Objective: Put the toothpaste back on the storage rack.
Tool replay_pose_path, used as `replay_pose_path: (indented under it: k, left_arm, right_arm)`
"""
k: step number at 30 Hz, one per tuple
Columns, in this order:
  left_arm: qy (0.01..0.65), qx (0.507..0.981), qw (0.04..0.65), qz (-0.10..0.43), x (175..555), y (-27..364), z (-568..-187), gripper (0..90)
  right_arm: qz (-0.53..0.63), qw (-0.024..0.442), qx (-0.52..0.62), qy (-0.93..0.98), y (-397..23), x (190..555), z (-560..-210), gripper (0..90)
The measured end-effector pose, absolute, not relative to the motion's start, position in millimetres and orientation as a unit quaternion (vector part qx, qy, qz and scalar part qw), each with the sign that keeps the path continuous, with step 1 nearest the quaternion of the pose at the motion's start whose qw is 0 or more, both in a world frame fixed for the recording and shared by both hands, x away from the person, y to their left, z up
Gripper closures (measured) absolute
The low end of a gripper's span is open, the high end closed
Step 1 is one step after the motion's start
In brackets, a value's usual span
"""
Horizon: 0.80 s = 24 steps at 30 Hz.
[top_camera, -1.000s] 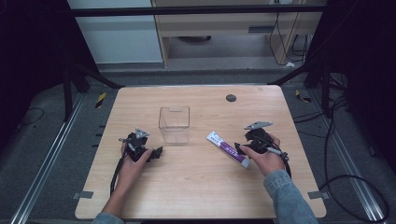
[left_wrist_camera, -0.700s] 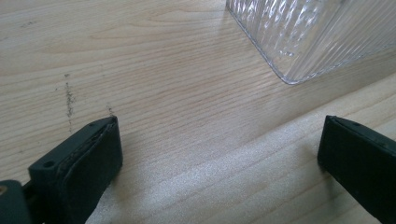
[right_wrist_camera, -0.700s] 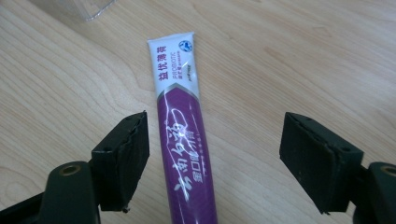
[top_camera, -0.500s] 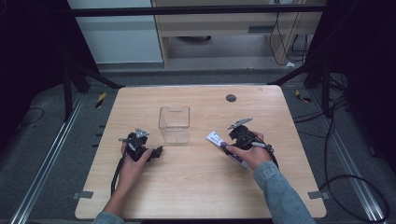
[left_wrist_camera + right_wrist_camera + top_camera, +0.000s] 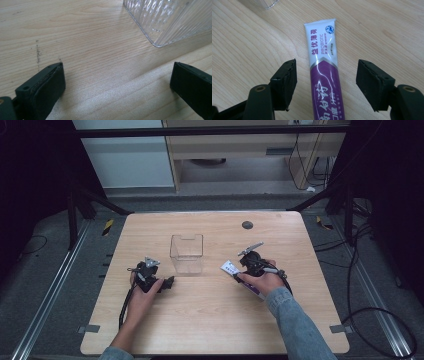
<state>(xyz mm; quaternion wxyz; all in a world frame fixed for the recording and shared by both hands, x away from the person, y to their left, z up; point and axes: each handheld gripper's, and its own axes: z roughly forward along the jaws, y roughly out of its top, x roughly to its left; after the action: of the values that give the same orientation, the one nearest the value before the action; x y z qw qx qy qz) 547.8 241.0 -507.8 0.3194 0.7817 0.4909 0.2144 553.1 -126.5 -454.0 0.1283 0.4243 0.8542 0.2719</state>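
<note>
A white and purple toothpaste tube (image 5: 229, 266) lies flat on the wooden table, right of a clear plastic box (image 5: 186, 254). My right gripper (image 5: 242, 272) hangs over the tube's middle. In the right gripper view the tube (image 5: 322, 52) runs between the two black pads (image 5: 284, 82) with a gap on each side. Those jaws have just been closing and do not touch the tube. My left gripper (image 5: 167, 282) rests on the table left of the box, open, with bare wood between its pads (image 5: 47, 85). The box's corner (image 5: 160, 20) lies just ahead of it.
A small dark round disc (image 5: 247, 225) sits near the table's far edge. The wooden table (image 5: 210, 320) has bare wood in front of both hands. Black cables trail from each gripper, and metal rails run along the floor on both sides.
My right gripper has moved left from beside the tube to over its middle, so the jaws now straddle it. The left gripper and the box have not moved.
</note>
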Motion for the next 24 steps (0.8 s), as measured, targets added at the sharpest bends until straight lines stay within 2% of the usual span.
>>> replay_pose_path:
  k: [3,8,15,24]
  left_arm:
    - [0.491,0.782,0.319,0.215,548,241,-508,0.0]
    - [0.491,0.781,0.32,0.215,548,241,-508,0.0]
    - [0.492,0.781,0.32,0.215,548,241,-508,0.0]
    - [0.492,0.78,0.321,0.214,548,241,-508,0.0]
  right_arm:
    - [0.264,0.126,0.427,0.856,-126,555,-456,29.3]
    - [0.258,0.117,0.429,0.858,-126,556,-459,30.5]
    - [0.243,0.105,0.431,0.862,-123,557,-468,44.3]
    - [0.226,0.104,0.43,0.868,-115,560,-476,47.0]
